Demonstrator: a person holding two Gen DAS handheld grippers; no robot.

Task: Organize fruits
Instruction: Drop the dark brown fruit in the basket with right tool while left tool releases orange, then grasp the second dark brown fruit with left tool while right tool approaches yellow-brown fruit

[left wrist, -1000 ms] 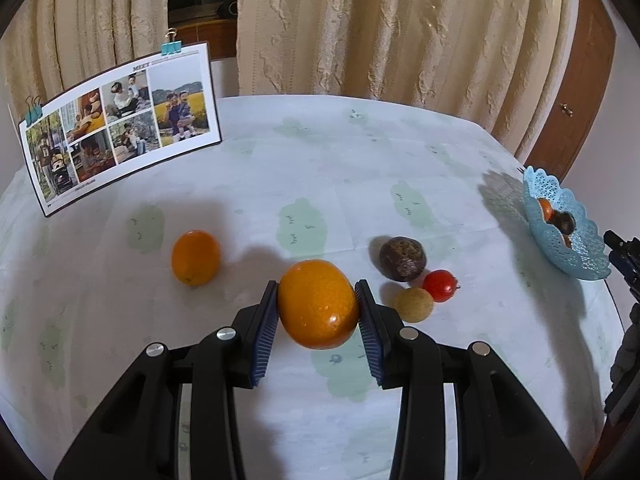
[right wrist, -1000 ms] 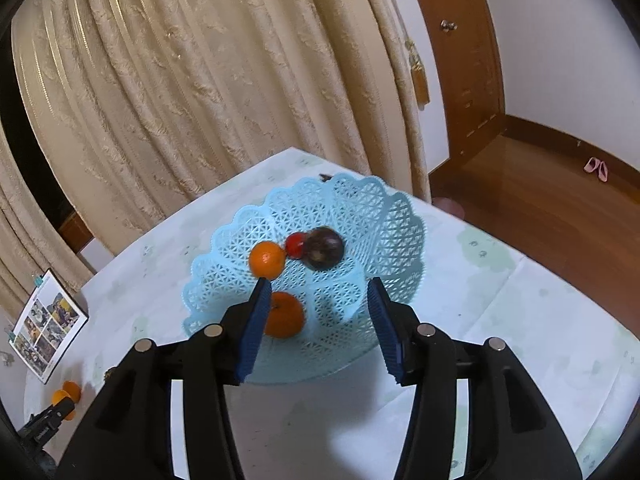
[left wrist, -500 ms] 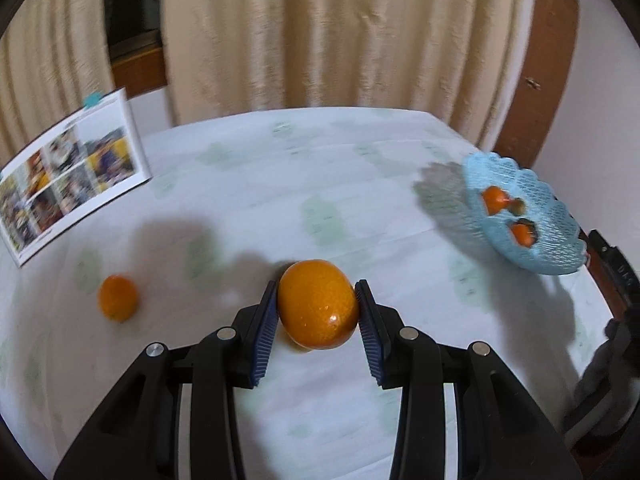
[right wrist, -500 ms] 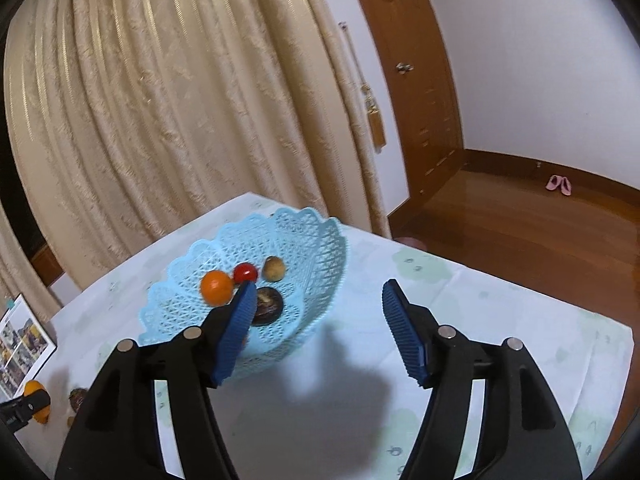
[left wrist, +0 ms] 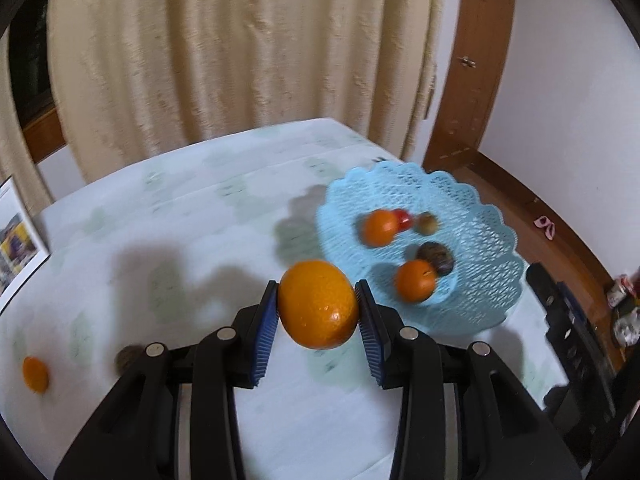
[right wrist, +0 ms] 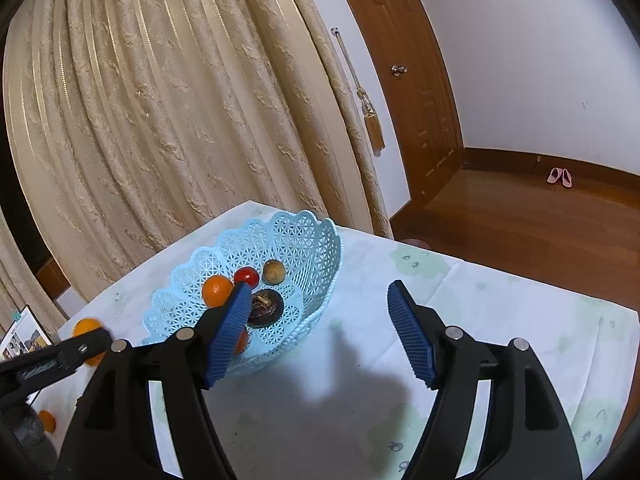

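Left gripper (left wrist: 318,314) now carried closer to blue basket (left wrist: 486,280), clamping large orange (left wrist: 318,305), right gripper (right wrist: 320,316) spread wide, holding nothing

The fruits in the blue basket (left wrist: 480,216) were blurred in the left wrist view. A dark fruit (left wrist: 127,357) on the table was half hidden behind the left gripper (left wrist: 318,312), and too blurred to name. The photo board (left wrist: 16,236) was cut by the left edge. In the right wrist view, the blue pad (right wrist: 232,328) covered most of one orange (right wrist: 241,342).
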